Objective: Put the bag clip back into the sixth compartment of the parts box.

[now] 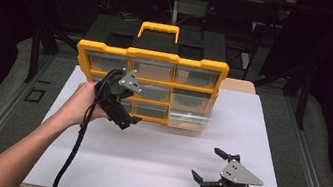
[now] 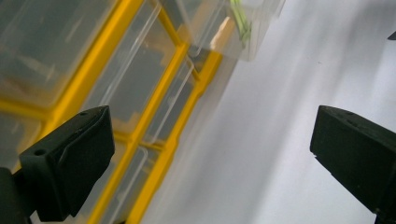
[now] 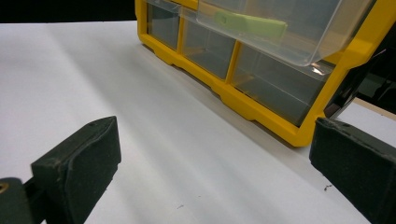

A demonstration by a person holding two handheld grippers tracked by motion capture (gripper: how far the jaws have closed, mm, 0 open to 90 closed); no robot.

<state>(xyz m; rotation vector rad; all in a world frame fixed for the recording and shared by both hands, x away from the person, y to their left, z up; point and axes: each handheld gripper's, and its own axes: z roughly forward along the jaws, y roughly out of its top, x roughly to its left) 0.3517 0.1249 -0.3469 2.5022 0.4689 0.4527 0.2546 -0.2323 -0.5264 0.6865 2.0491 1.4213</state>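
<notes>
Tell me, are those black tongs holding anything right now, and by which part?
Nothing is held. The left tongs stand open in front of the yellow drawer organizer, and the right tongs stand open above the white table.

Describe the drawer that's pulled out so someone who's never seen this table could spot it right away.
Find the yellow-framed organizer standing at the back of the white table. In its right-hand column, the clear middle drawer sticks out past the frame, unlike its closed neighbours, and holds a light green piece.
</notes>
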